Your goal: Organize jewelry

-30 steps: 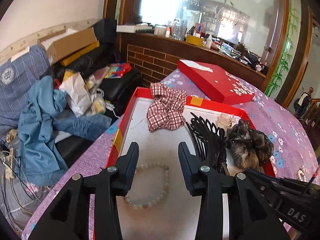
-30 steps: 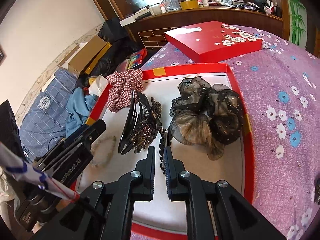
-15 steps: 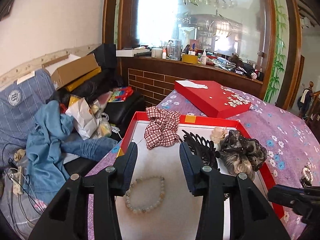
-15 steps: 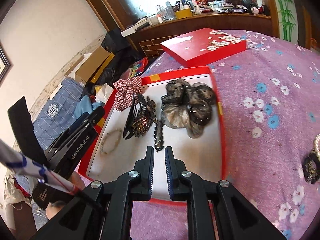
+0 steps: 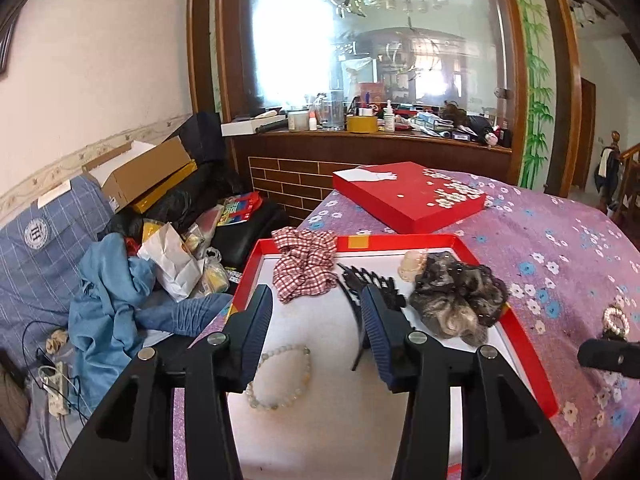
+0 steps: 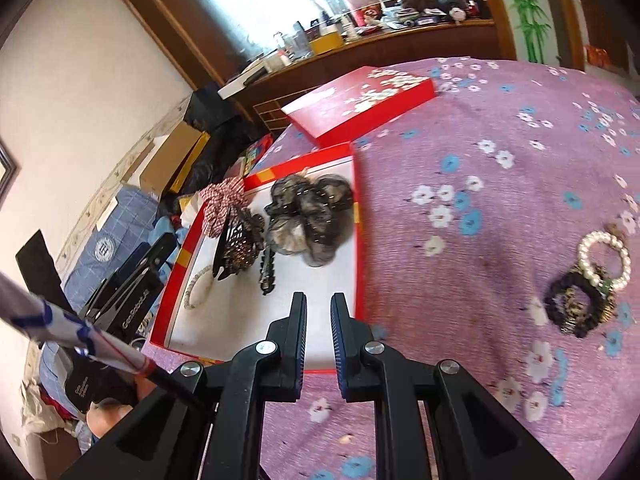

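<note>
My left tongs (image 5: 316,320) stand partly apart with nothing between the pads, hanging over the near part of the red tray (image 5: 532,356). My right tongs (image 6: 319,320) show only a narrow slit, also empty, poised over the tray's near right corner where its rim meets the cloth.

Everything sits on the table (image 6: 500,184), spread with a purple flowered cloth. Beyond the tray, well ahead of both tongs, lies the red lid (image 5: 408,200) with white blossoms. Left of my left tongs, off the table, clothes and a cardboard box (image 5: 148,172) are heaped on a sofa.

Inside the tray, ahead of my left tongs: the checked scrunchie (image 5: 306,266) at the far left corner, the dark gauzy scrunchie (image 5: 460,300) to the right, and the black claw clip (image 5: 368,280) between them, partly hidden behind my left tongs' right finger. The pale bead bracelet (image 5: 280,376) lies just below and between the left fingers, on the white floor of the tray.

Well to the right of my right tongs, out on the cloth, a pearl ring band (image 6: 604,260) rests against a black beaded band (image 6: 576,308). Nothing stands between the right tongs and them.
</note>
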A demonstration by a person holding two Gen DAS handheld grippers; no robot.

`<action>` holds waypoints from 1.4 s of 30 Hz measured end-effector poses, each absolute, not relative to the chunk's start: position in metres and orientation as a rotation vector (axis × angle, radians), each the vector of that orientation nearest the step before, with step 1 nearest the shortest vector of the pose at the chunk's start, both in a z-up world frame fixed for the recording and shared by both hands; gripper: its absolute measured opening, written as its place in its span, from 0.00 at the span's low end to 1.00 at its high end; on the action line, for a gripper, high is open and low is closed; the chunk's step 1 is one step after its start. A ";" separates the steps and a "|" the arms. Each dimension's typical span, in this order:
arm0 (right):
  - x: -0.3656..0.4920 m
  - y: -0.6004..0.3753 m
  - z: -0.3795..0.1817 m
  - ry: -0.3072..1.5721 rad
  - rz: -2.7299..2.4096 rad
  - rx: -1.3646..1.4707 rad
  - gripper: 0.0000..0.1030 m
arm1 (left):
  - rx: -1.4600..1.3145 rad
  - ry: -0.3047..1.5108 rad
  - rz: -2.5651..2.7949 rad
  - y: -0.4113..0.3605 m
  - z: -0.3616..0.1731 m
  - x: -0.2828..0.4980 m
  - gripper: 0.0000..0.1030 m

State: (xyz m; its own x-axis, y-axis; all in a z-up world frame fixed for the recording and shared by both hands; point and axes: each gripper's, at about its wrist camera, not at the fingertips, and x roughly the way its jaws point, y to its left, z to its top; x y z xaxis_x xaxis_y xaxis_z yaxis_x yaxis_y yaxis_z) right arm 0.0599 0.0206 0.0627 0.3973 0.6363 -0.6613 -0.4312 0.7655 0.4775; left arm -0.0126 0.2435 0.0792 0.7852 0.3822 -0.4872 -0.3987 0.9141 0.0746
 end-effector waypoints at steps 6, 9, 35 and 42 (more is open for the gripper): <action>0.056 -0.010 0.064 0.926 0.663 0.278 0.13 | 0.020 0.501 0.400 0.216 0.092 -0.018 0.44; 0.052 -0.031 0.066 0.915 0.648 0.300 0.13 | 0.034 0.499 0.375 0.202 0.100 -0.021 0.45; 0.100 -0.232 0.062 1.003 0.332 0.532 0.13 | 0.008 0.948 -0.193 -0.010 0.093 0.068 0.47; 0.144 -0.195 0.028 1.113 0.270 0.409 0.12 | 0.015 1.031 -0.185 -0.019 0.058 0.105 0.47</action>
